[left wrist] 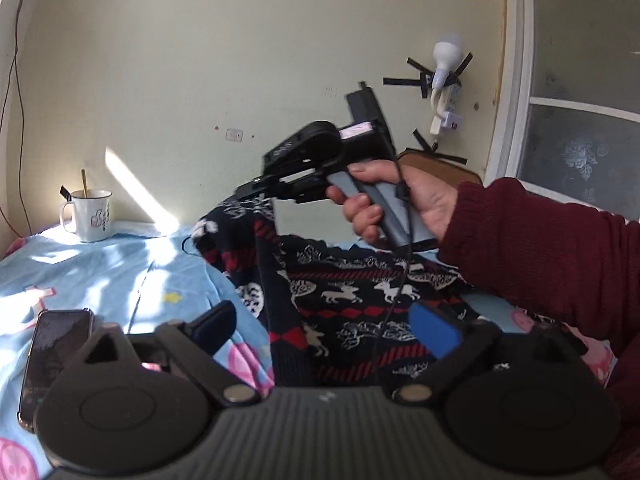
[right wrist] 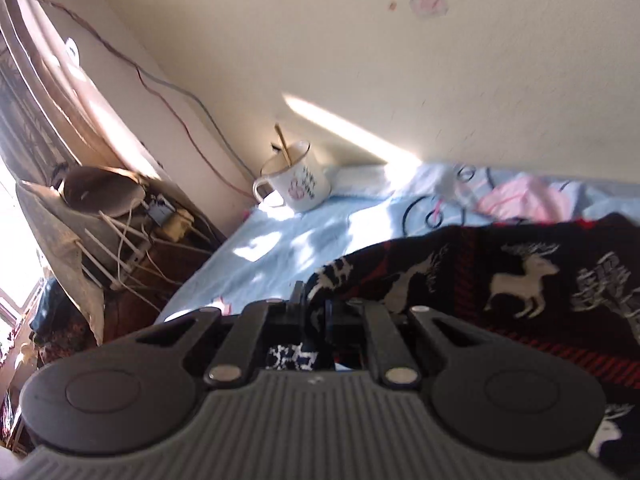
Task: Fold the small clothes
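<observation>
A dark navy sweater (left wrist: 340,300) with white reindeer and red bands lies on the light blue bedsheet (left wrist: 100,276). My left gripper (left wrist: 324,328) is open and empty, low over the sweater's near part. My right gripper (right wrist: 316,304) is shut on an edge of the sweater (right wrist: 500,280) and holds it lifted. In the left wrist view the right gripper (left wrist: 256,192) shows above the raised cloth, held by a hand in a maroon sleeve.
A white mug (left wrist: 91,216) with a spoon stands at the wall on the far left; it also shows in the right wrist view (right wrist: 296,184). A phone (left wrist: 52,360) lies on the sheet at near left. Cables and clutter (right wrist: 132,220) sit beside the bed.
</observation>
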